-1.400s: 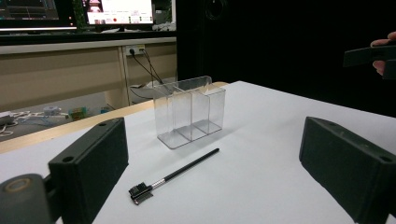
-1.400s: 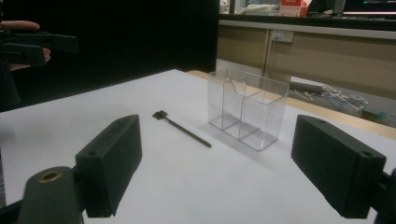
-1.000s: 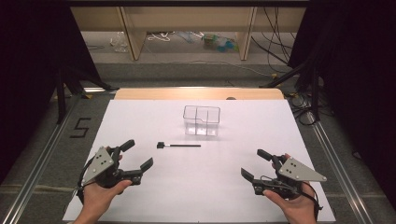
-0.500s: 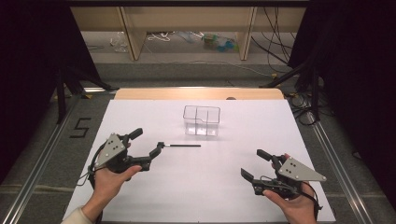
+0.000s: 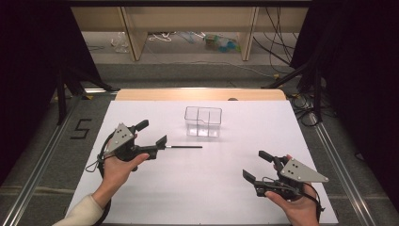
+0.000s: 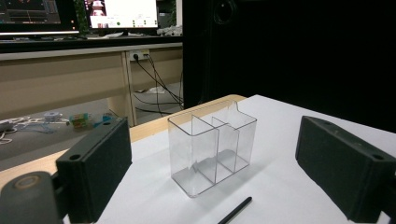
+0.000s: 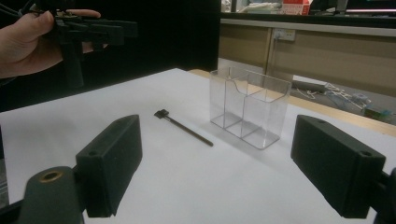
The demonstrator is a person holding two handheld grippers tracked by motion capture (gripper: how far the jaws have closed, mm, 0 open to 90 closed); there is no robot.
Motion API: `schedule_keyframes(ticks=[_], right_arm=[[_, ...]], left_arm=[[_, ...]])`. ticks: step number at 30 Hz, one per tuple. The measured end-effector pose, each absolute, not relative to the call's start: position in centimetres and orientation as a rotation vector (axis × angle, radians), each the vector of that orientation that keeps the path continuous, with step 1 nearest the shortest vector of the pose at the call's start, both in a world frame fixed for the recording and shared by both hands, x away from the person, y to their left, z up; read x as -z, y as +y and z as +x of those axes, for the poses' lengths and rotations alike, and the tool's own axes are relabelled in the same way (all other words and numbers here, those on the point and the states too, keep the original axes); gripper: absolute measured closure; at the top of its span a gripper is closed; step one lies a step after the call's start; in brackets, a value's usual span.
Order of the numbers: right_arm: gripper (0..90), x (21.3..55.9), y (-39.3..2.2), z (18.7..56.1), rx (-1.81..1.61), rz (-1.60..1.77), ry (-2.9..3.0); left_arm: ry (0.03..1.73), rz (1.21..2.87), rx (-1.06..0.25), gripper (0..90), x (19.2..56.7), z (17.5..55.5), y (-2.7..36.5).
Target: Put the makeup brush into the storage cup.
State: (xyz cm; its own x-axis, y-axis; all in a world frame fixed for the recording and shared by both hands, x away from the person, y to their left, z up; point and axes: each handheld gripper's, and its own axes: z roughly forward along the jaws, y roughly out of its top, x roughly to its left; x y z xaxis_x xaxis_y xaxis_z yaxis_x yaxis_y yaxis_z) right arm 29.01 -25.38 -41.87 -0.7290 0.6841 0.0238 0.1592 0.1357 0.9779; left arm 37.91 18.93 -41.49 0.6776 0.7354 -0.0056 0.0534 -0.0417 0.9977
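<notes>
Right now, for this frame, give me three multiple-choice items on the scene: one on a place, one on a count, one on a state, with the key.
1. Where does the thin black stick lie?
A. inside the clear container
B. flat on the white table, on the person's side of the container
C. clamped in the right gripper

2. How many compartments does the clear container show?
A. one
B. three
C. six

3. How do the left gripper jaws stand?
A. open, with nothing between them
B. shut on the stick
C. shut on the container rim

Key: 1 B, the high view shows the stick on the table with a gap to the container. 2 B, the left gripper view shows one long section and two smaller ones. 3 A, its own view shows the jaws wide apart, with the stick's end low between them.
</notes>
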Motion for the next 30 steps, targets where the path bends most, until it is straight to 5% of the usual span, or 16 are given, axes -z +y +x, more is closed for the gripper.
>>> schedule_keyframes(ticks=[30], right_arm=[[17.6,42.0,-25.4,29.1,-1.632,0.824,1.993]], left_arm=[[0.637,1.605,-0.571,14.0,40.2,42.5,17.2]])
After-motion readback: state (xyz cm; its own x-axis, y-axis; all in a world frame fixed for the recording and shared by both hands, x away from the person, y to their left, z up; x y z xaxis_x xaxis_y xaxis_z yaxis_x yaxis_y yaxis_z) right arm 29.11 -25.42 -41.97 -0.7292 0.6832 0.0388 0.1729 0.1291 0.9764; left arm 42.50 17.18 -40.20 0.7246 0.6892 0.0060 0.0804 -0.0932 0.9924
